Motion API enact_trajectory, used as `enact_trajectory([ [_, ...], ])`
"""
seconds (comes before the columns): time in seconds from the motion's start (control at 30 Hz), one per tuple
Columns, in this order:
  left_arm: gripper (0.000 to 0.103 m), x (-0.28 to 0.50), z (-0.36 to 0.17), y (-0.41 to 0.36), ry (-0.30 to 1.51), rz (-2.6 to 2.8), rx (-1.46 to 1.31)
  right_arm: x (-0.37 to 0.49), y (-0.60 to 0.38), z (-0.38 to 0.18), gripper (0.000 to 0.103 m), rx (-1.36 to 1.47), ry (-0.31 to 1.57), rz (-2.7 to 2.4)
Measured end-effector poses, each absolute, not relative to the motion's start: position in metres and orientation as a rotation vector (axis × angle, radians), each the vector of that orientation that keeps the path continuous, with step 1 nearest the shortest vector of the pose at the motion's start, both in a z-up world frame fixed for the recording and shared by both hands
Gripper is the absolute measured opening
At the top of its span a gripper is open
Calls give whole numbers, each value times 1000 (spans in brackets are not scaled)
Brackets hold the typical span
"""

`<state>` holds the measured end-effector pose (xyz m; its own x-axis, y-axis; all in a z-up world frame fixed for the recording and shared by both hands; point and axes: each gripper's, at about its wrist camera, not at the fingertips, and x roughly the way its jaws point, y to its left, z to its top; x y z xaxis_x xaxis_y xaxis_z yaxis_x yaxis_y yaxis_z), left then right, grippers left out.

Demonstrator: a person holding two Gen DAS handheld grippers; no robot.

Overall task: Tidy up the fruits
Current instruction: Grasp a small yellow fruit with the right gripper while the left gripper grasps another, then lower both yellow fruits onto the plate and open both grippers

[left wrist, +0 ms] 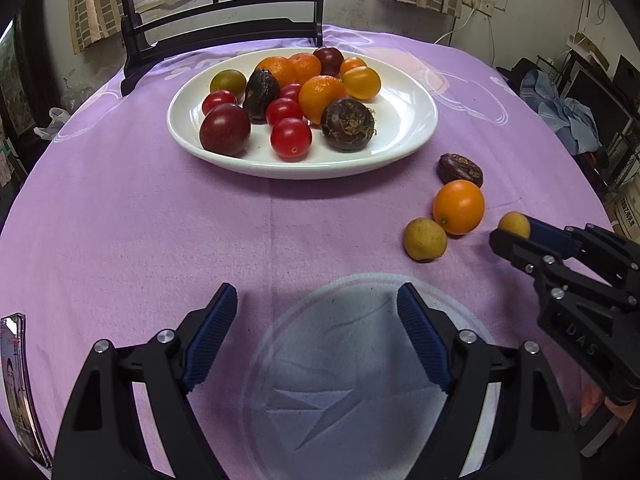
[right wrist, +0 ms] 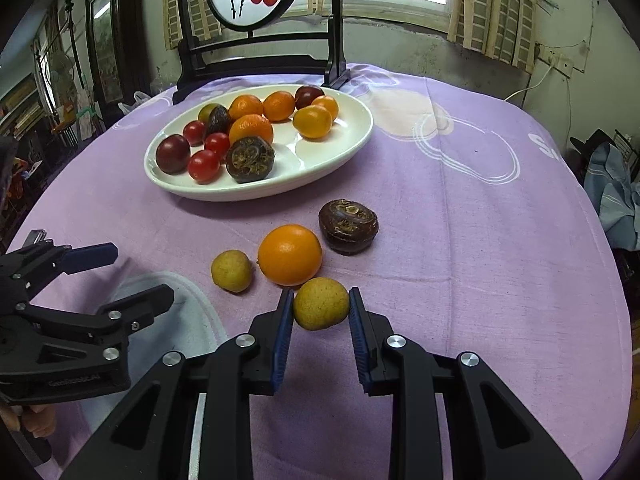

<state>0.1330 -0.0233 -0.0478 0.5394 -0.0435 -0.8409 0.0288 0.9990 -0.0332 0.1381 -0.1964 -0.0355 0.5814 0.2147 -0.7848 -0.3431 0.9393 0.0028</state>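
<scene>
A white plate (left wrist: 404, 136) (right wrist: 344, 140) holds several tomatoes, oranges and dark brown fruits. On the purple cloth beside it lie a dark brown fruit (right wrist: 348, 226) (left wrist: 460, 169), an orange (right wrist: 290, 255) (left wrist: 458, 207) and a small yellow fruit (right wrist: 231, 271) (left wrist: 425, 239). My right gripper (right wrist: 320, 300) (left wrist: 510, 232) has its pads on both sides of a second yellow fruit (right wrist: 320, 304) (left wrist: 514, 224), which rests on the cloth. My left gripper (left wrist: 316, 300) (right wrist: 132, 276) is open and empty above a white round patch.
A dark wooden stand (right wrist: 256, 52) with a round painted panel stands at the table's far edge behind the plate. A phone (left wrist: 18, 384) lies at the left edge of the table. The cloth has a white round patch (left wrist: 352, 380) near me.
</scene>
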Motion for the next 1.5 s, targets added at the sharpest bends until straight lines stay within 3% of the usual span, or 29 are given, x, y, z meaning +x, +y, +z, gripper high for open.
enact_trajectory([
  [0.8,79,162,-57,-85,988,-69,124,106,-229,-17,28,-89,850,356],
  [0.9,62,168,-57,-89,981,-106,114,106,-229,-17,28,-93,850,356],
  [0.93,53,170,-56,-91,977,-119,113,106,-228,-17,28,-94,851,355],
  [0.97,37,170,-56,-93,969,-120,127,106,-228,-18,28,-95,852,355],
  [1.03,27,170,-55,-98,960,-129,160,106,-228,-19,28,-96,856,354],
  [1.5,27,125,-29,-54,915,-157,93,105,-223,-23,28,-120,848,358],
])
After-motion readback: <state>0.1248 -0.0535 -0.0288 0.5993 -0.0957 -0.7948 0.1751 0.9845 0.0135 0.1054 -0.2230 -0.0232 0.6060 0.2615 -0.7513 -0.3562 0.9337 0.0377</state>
